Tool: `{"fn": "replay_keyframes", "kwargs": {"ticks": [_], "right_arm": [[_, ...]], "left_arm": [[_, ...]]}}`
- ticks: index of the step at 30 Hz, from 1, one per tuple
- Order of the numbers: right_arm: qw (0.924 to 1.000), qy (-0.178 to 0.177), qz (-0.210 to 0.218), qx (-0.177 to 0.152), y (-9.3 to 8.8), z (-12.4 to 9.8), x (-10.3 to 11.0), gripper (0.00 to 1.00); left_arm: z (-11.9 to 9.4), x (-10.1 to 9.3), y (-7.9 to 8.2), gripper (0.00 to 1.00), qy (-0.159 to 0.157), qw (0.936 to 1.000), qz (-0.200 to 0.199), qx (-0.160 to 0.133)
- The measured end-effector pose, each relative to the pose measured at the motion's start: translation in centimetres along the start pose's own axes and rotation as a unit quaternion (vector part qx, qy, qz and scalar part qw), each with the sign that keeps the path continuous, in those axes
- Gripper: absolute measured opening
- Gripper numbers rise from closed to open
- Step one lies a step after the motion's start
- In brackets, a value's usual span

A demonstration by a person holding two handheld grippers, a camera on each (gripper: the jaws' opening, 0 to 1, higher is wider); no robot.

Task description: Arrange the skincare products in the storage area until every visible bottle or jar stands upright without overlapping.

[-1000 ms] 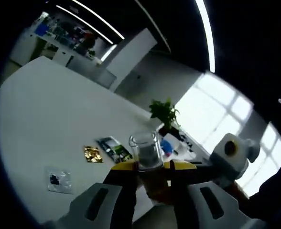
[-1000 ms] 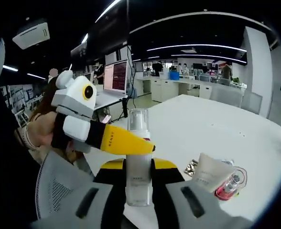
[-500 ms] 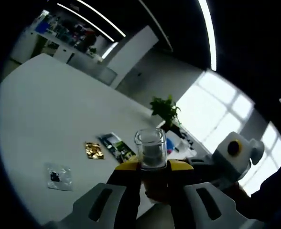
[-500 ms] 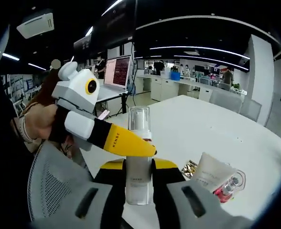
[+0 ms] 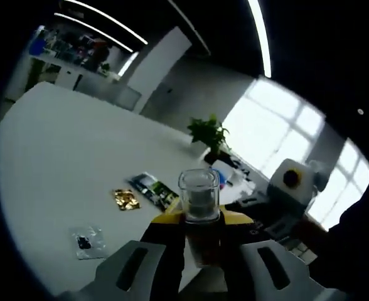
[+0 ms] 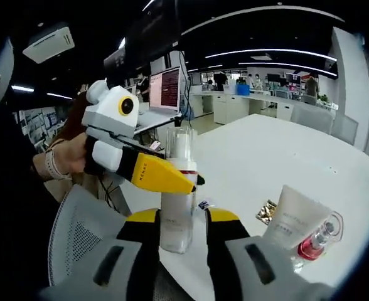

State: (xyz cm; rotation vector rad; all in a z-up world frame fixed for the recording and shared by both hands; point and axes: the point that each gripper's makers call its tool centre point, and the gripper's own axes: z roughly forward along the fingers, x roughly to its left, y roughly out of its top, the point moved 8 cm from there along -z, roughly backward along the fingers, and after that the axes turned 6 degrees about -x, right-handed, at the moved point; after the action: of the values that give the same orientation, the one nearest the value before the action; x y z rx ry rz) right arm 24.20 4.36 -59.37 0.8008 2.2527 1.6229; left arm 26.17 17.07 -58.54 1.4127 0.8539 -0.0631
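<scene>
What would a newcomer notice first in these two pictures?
In the right gripper view, a tall clear pump bottle stands between the right gripper's jaws while the left gripper, yellow-tipped, grips its neck. Beside it on the white table lie a white tube and a small pink bottle.

I'm seeing strong backlight from the windows (image 5: 278, 125) ahead-right of my left gripper (image 5: 197, 263), blown out white, its jaws dark and soft. Ceiling strip lights (image 6: 278, 53) beyond my right gripper (image 6: 175, 257) glare mildly; edges bend and smear.
</scene>
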Motion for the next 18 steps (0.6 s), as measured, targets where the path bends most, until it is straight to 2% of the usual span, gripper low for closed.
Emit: {"fn": "replay_keyframes", "kwargs": {"ticks": [1, 5, 11, 18], "right_arm": [[0.9999, 0.009, 0.012, -0.006, 0.0, 0.0, 0.0, 0.30], [0.9988, 0.034, 0.032, -0.015, -0.1, -0.4, 0.0, 0.31], [0.9955, 0.065, 0.060, -0.031, -0.1, -1.0, 0.3, 0.31], [0.9937, 0.085, 0.069, -0.025, -0.5, -1.2, 0.7, 0.27]], "left_arm": [[0.0, -0.2, 0.1, 0.17, -0.005, 1.0000, -0.003, 0.003], [0.0, -0.9, 0.4, 0.17, -0.044, 0.9983, 0.033, 0.018], [0.0, -1.6, 0.5, 0.17, -0.116, 0.9923, 0.040, 0.016], [0.1, -1.6, 0.2, 0.17, -0.151, 0.9873, 0.045, 0.024]]}}
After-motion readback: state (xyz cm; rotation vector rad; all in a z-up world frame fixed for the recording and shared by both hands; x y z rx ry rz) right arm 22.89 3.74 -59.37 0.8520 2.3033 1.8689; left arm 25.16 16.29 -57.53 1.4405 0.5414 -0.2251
